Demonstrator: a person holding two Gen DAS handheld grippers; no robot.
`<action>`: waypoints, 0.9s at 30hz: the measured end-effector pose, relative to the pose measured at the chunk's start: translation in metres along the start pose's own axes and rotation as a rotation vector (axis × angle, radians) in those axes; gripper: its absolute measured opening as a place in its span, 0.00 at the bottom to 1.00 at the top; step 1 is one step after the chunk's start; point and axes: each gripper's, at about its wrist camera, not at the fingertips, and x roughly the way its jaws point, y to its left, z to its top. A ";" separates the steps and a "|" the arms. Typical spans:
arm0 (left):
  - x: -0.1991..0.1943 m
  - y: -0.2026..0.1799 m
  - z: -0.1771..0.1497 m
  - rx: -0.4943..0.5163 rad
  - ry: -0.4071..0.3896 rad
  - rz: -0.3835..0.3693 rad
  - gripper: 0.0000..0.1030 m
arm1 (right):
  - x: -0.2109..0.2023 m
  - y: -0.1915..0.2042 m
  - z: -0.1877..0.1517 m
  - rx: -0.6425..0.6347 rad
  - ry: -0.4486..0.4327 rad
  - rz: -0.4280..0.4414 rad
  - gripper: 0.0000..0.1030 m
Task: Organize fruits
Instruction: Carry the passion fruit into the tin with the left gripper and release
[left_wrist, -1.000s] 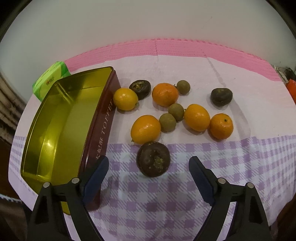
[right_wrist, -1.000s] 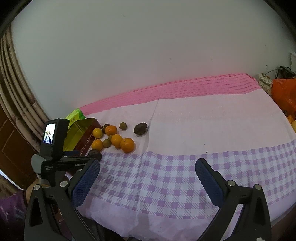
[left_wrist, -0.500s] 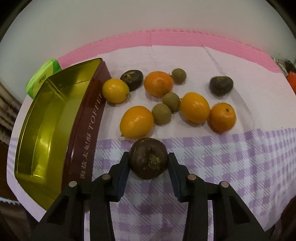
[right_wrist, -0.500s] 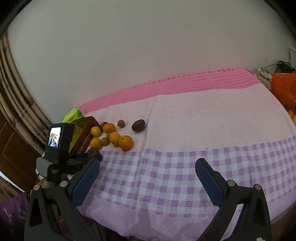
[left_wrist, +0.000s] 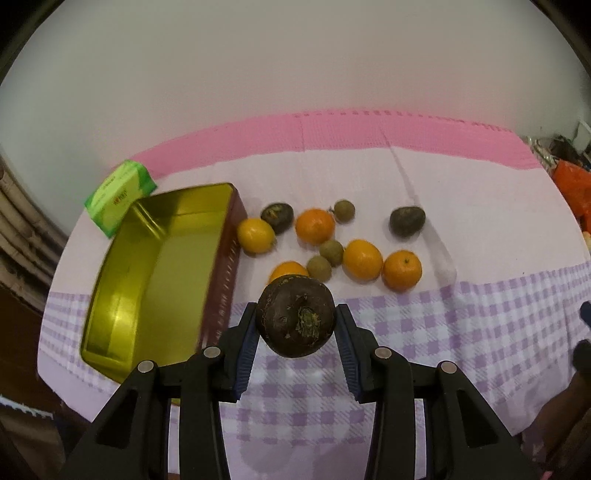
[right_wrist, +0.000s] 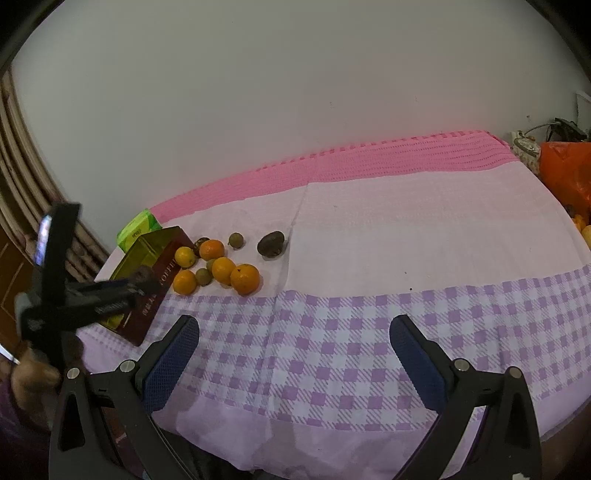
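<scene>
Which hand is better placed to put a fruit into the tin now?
Left. The left gripper already holds the dark fruit, right beside the open tin. The right gripper is open, empty and farther from it.

Three dark purple-brown fruits are showing: one (left_wrist: 295, 317) raised off the cloth, one (left_wrist: 277, 217) lying by the tin, one (left_wrist: 407, 220) lying apart to the right. Five orange and yellow citrus fruits are lying on the cloth: (left_wrist: 255, 235), (left_wrist: 314, 226), (left_wrist: 362, 259), (left_wrist: 402, 269), and one (left_wrist: 286, 268) partly hidden. Three small brownish-green round fruits are sitting among them: (left_wrist: 344, 210), (left_wrist: 331, 252), (left_wrist: 318, 267). One open tin (left_wrist: 155, 266) is standing there, and one green packet (left_wrist: 118, 195) behind it.
</scene>
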 end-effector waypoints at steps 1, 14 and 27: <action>-0.002 0.003 0.001 0.002 -0.004 0.002 0.40 | 0.001 0.000 -0.001 0.002 0.004 -0.003 1.00; 0.009 0.075 0.036 0.034 -0.019 0.162 0.41 | 0.015 -0.004 -0.007 -0.002 0.040 -0.037 1.00; 0.084 0.132 0.071 0.095 0.048 0.269 0.41 | 0.031 -0.006 -0.014 -0.013 0.086 -0.056 1.00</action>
